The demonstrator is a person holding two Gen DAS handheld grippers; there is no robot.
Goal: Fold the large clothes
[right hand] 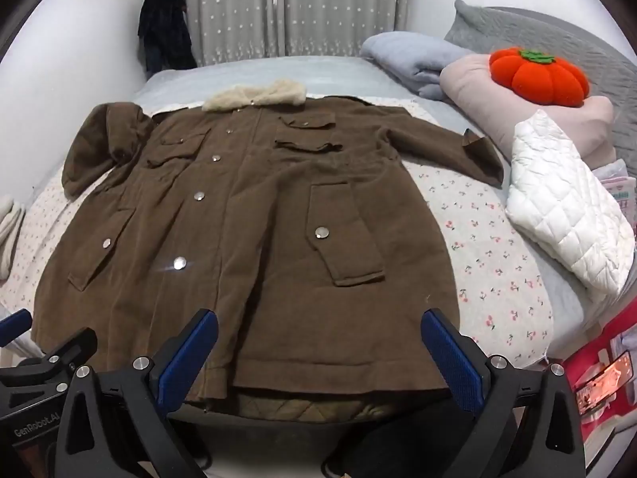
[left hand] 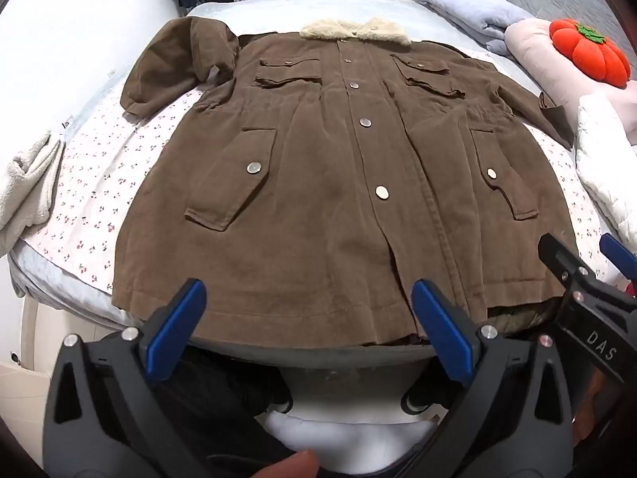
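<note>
A large brown coat (left hand: 326, 183) with a cream fleece collar (left hand: 354, 31) lies flat and buttoned, front up, on the bed; it also shows in the right wrist view (right hand: 247, 239). Its left sleeve (left hand: 175, 67) is bent back on itself, and its right sleeve (right hand: 446, 147) stretches out to the side. My left gripper (left hand: 308, 306) is open and empty just above the coat's hem near the bed's front edge. My right gripper (right hand: 318, 342) is open and empty over the hem's right part; it also shows in the left wrist view (left hand: 585, 255).
The bed has a flowered sheet (right hand: 489, 247). A white quilted jacket (right hand: 565, 215), a pink pillow (right hand: 477, 91) with an orange pumpkin cushion (right hand: 537, 75) and a folded blue blanket (right hand: 414, 55) lie to the right. A white fleece garment (left hand: 28, 183) lies at the left edge.
</note>
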